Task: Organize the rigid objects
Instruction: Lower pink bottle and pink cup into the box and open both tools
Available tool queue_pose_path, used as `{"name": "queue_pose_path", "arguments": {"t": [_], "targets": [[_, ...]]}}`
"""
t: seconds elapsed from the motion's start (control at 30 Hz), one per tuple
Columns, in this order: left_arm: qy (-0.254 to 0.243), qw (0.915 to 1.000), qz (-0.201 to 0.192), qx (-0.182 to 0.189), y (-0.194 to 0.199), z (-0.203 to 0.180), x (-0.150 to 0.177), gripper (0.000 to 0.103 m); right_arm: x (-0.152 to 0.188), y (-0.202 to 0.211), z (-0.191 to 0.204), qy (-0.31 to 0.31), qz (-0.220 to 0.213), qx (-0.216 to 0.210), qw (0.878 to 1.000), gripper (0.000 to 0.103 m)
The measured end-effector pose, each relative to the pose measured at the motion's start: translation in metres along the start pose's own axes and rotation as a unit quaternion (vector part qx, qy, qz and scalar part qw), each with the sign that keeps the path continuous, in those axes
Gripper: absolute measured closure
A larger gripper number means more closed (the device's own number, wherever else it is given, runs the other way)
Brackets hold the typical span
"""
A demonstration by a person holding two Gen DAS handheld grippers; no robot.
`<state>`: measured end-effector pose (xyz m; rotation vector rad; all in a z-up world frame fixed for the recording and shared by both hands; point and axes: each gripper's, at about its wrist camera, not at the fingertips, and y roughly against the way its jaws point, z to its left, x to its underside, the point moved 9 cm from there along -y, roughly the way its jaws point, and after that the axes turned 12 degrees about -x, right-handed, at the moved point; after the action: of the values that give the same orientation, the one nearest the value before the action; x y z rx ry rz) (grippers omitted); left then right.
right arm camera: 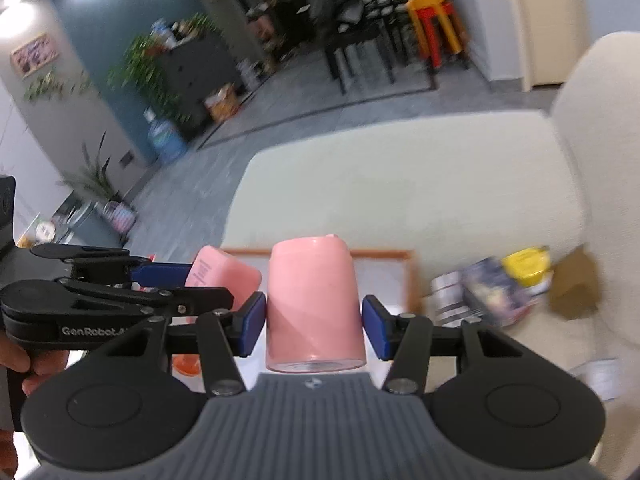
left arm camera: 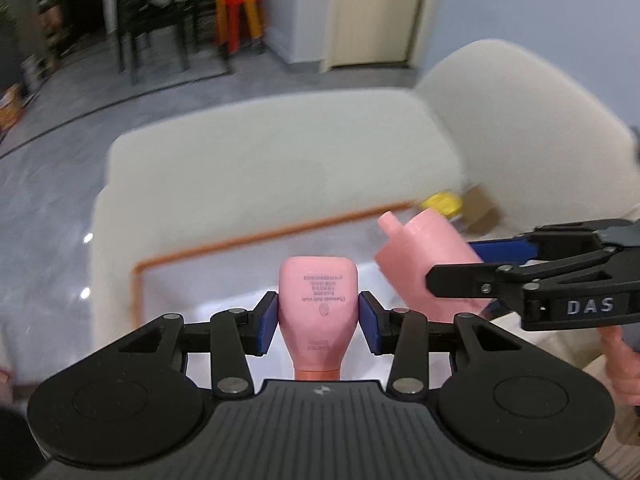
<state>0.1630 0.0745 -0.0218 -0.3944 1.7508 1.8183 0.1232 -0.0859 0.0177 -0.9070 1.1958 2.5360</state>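
My left gripper (left arm camera: 318,316) is shut on a pink body-wash bottle (left arm camera: 318,292), with both blue pads pressed on its sides. The bottle's flat base points away and its orange cap end lies toward the camera. My right gripper (right arm camera: 314,320) is shut on a second, rounder pink bottle (right arm camera: 314,300). In the left wrist view that bottle (left arm camera: 420,256) shows a short spout and tilts up to the left in the right gripper (left arm camera: 460,264). In the right wrist view the left gripper (right arm camera: 200,280) comes in from the left with its bottle (right arm camera: 224,276). Both bottles hang above a white tray with an orange rim (left arm camera: 240,240).
The tray (right arm camera: 412,280) lies on a cream sofa (left arm camera: 280,152). On the sofa to the tray's right are a yellow-lidded tub (right arm camera: 524,268), a printed box (right arm camera: 492,296), a silver pack (right arm camera: 448,296) and brown cardboard (right arm camera: 572,288). A person's hand (left arm camera: 624,368) grips the right gripper's handle.
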Motion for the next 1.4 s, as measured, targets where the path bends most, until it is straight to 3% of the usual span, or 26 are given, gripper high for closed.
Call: {"name": "queue_pose_path", "arguments": {"t": [0.13,0.3,0.63,0.8,0.9,1.1,1.2,1.4], "targets": [[0.034,0.9987,0.033,-0.018,-0.024,0.032,0.017,0.054,0.013,-0.047,0.015,0.000,0.034,-0.002,0.999,0.051],[0.041,0.9973,0.054,-0.028,-0.052,0.049,0.019,0.054,0.022,-0.098,0.012,-0.017,0.063,0.007,0.998,0.051],[0.011,0.9958,0.068,-0.061,-0.089,0.071,0.026,0.054,0.028,-0.155,-0.010,-0.044,0.093,0.025,0.994,0.051],[-0.033,0.9919,0.071,-0.100,-0.098,0.066,0.022,0.054,0.028,-0.175,-0.016,-0.046,0.107,0.036,0.993,0.050],[-0.051,0.9908,0.078,-0.099,-0.100,0.061,0.024,0.053,0.030,-0.186,-0.022,-0.051,0.119,0.048,0.990,0.050],[-0.074,0.9892,0.068,-0.106,-0.093,0.057,0.028,0.051,0.036,-0.198,-0.029,-0.073,0.136,0.049,0.987,0.050],[-0.062,0.9919,0.053,-0.097,-0.082,0.064,0.024,0.050,0.036,-0.201,-0.025,-0.070,0.141,0.051,0.986,0.050],[-0.011,0.9963,-0.013,-0.085,-0.033,0.091,0.017,0.040,0.039,-0.207,-0.022,-0.095,0.152,0.052,0.982,0.048]]}}
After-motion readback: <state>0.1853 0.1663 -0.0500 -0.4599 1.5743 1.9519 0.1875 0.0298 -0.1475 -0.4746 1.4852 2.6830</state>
